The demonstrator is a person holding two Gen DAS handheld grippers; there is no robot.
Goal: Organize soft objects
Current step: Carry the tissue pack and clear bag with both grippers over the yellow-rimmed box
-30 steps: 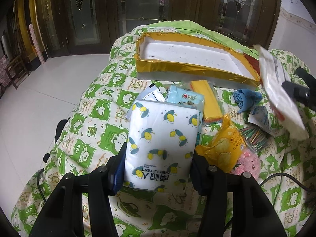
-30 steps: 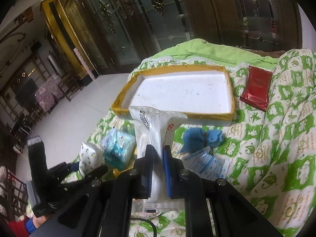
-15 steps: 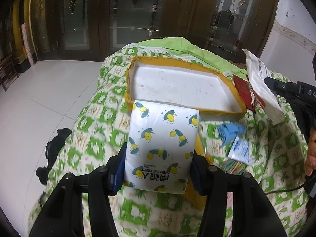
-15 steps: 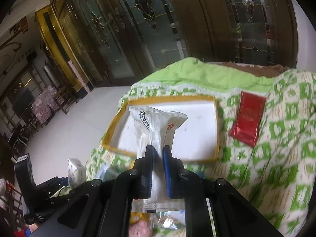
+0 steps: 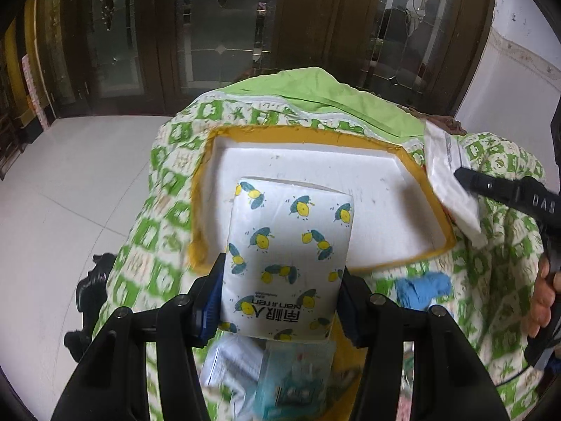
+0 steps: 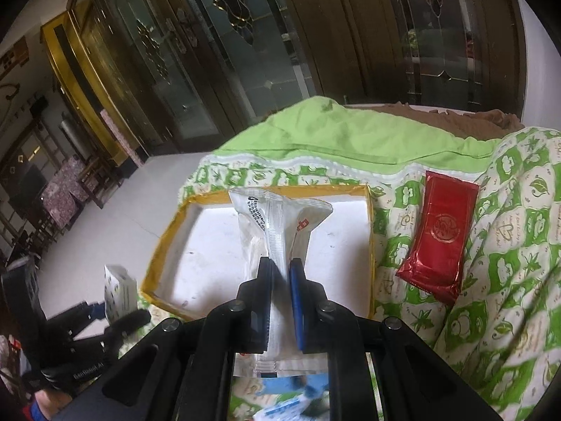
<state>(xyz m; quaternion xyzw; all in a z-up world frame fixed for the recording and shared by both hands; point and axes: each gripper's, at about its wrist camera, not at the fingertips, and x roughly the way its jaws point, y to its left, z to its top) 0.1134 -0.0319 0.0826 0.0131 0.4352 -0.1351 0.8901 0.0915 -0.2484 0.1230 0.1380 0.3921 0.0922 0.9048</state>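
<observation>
My left gripper (image 5: 280, 273) is shut on a white tissue pack printed with yellow lemons (image 5: 287, 249), held above the near edge of a white foam tray with yellow-taped rim (image 5: 417, 175). My right gripper (image 6: 280, 273) is shut on a white plastic packet (image 6: 277, 224), which hangs over the same foam tray (image 6: 210, 252). In the left wrist view the right gripper (image 5: 466, 179) and its white packet (image 5: 445, 172) show at the tray's right corner. In the right wrist view the left gripper (image 6: 115, 310) with the tissue pack (image 6: 121, 293) is at lower left.
The tray lies on a green-and-white patterned quilt (image 5: 498, 266) over a bed. A red sachet (image 6: 438, 242) rests right of the tray. A blue cloth (image 5: 424, 289) and several packets (image 5: 277, 375) lie near the tray's front. A white tiled floor (image 5: 70, 210) and glass doors lie beyond.
Both grippers have carried their loads forward from the pile of packets to over the tray. The tray now fills more of both views and the pile has slid under the grippers.
</observation>
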